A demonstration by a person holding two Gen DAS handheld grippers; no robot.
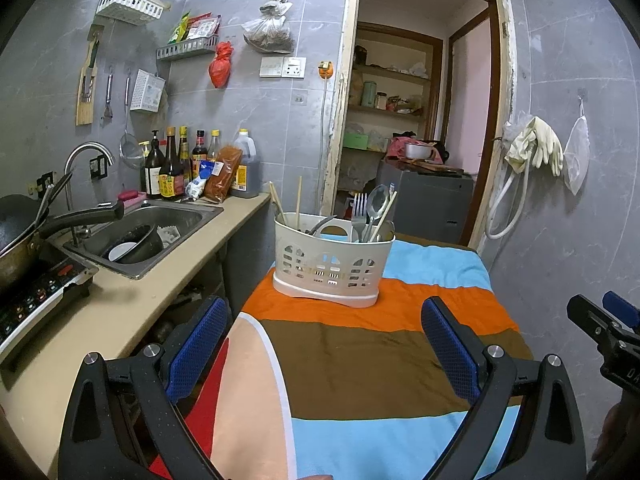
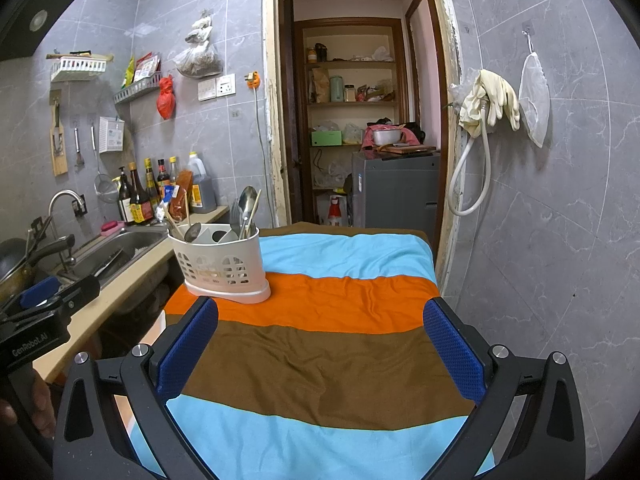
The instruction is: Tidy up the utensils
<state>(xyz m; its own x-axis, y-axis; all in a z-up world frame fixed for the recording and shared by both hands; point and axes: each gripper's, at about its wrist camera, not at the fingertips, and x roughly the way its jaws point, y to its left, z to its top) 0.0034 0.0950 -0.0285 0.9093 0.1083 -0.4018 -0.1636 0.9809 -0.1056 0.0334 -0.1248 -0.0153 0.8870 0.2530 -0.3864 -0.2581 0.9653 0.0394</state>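
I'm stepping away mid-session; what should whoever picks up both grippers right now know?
Left gripper: open, empty, held above the striped cloth.
Right gripper: open, empty, also above the cloth, further from the counter.
The white utensil caddy stands on the orange stripe at the cloth's counter-side edge. It holds a fork, a spoon and chopsticks, with more pieces lying low inside.
Done: no loose utensils lie on the cloth.
Left: cannot tell if sorting between compartments remains; check inside the caddy.

Steel sink (image 1: 160,236), sauce bottles (image 1: 172,164), rubber gloves (image 2: 496,98)
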